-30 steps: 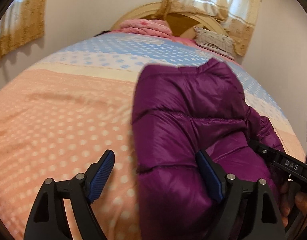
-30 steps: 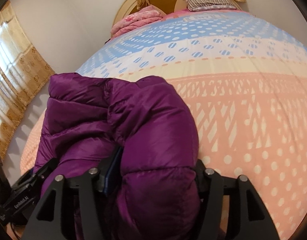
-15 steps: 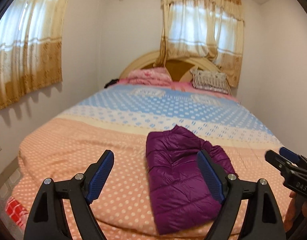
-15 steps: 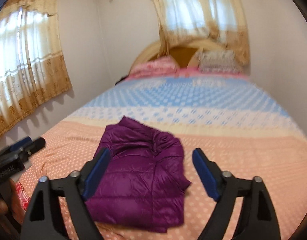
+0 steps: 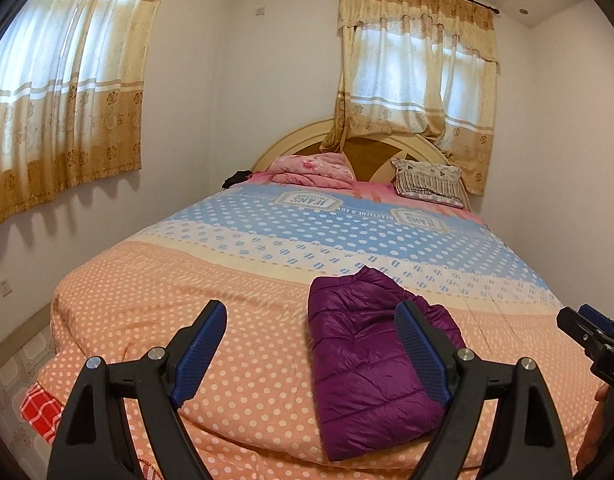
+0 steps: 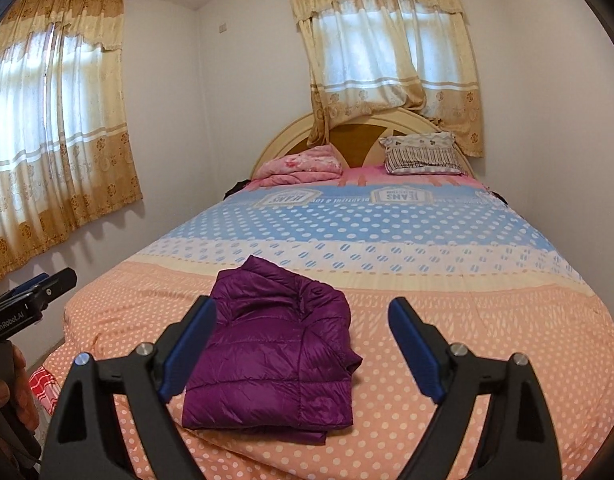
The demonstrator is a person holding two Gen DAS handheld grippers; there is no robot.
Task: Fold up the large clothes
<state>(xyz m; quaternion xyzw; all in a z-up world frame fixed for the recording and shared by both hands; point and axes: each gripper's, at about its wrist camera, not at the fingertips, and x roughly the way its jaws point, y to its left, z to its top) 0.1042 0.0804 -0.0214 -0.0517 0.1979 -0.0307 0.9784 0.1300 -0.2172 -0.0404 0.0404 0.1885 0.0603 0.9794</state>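
Two tools held apart and empty over a folded jacket

Nearest, the left tool point(image 5: 311, 352) and right tool point(image 6: 303, 346) hang short of the bed's foot, jaws spread wide, gripping nothing; this suggests the folding is done. Beyond them the purple puffer jacket point(image 6: 279, 356) lies as a compact bundle on the bed point(image 6: 487, 320), near its foot edge. Farther off, a striped pillow point(image 6: 421, 154) leans against the headboard point(image 6: 355, 136).

"GenRobot.AI" on left tool point(image 6: 31, 300); "JEANS" on bedspread point(image 5: 307, 200)
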